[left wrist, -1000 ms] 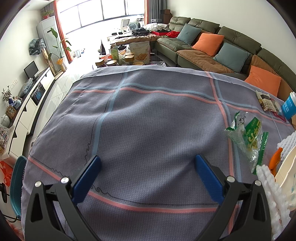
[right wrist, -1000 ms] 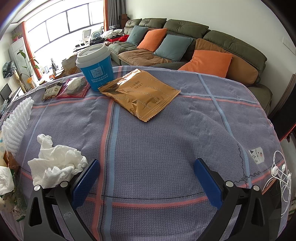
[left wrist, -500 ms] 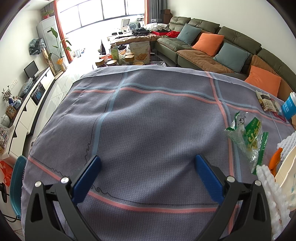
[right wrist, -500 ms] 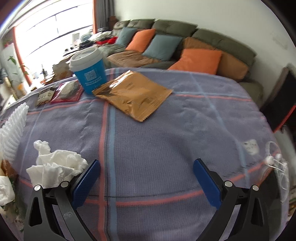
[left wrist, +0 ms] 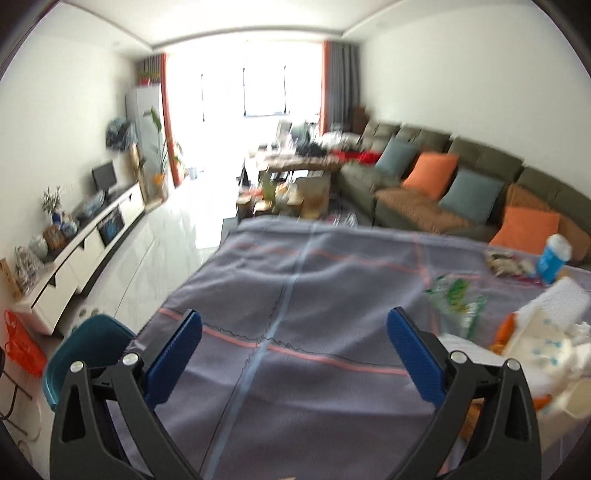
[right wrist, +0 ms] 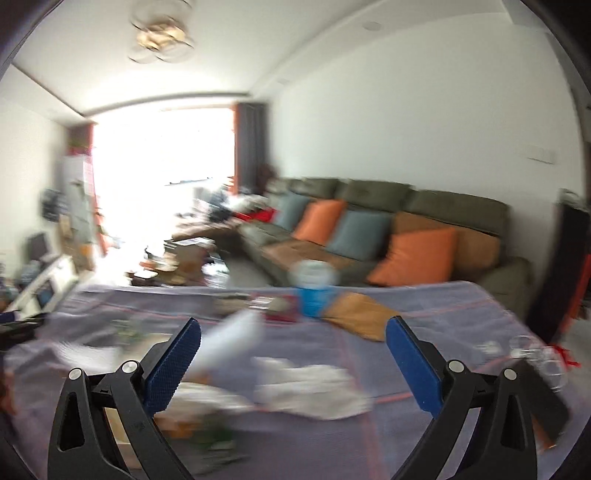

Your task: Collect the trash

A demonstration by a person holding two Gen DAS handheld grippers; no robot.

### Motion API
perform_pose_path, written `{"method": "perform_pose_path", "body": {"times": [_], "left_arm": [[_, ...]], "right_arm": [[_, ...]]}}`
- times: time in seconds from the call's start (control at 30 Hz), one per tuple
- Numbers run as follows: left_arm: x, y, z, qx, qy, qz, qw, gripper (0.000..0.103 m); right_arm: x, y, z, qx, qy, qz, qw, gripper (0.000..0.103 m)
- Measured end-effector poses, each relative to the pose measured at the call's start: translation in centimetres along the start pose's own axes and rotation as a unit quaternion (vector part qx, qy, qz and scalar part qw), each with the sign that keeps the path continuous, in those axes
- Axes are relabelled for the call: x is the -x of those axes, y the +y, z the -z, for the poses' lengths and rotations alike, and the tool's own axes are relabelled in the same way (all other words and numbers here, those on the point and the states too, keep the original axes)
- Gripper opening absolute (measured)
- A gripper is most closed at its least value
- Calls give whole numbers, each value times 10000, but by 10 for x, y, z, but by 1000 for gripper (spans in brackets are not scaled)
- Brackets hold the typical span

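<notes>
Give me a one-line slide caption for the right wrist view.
Motion-blurred view: open right gripper above a plaid tablecloth strewn with crumpled tissue, a blue cup and a gold wrapper.

Home living room, seen past my own jaws. Long olive sectional sofa (left wrist: 461, 177) along right wall, orange and teal cushions (left wrist: 430, 175) on it. Low white TV cabinet (left wrist: 92, 251) opposite, small screen (left wrist: 104, 177) and potted plant on top. Big bright window (left wrist: 243, 85) with orange curtains. Cluttered coffee table (left wrist: 295, 164). Ornate ceiling light (right wrist: 160, 35). Checked grey cloth (left wrist: 295, 295) over table under me.
</notes>
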State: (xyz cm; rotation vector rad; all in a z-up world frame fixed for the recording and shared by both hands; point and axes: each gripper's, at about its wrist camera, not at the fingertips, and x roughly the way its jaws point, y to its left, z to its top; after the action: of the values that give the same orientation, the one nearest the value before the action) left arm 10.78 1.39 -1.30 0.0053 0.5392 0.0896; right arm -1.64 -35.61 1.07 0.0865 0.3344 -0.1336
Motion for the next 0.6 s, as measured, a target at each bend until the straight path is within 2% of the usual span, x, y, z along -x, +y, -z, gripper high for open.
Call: {"method": "perform_pose_path", "body": {"times": [0.1,0.23,0.6], "left_arm": [[31,-10,8,-87,-408,169,9990,100],[62,-27,19,-317,-822,242,9958,100],[91,-44,37,-399,-1196,567,9904,100]], "right_arm": [[10,28,5,-8,-133,-435,9990,99],[20,55,14,156,-318,-533,9980,99],[37,80,25,303,-510,-616,9963,99]]}}
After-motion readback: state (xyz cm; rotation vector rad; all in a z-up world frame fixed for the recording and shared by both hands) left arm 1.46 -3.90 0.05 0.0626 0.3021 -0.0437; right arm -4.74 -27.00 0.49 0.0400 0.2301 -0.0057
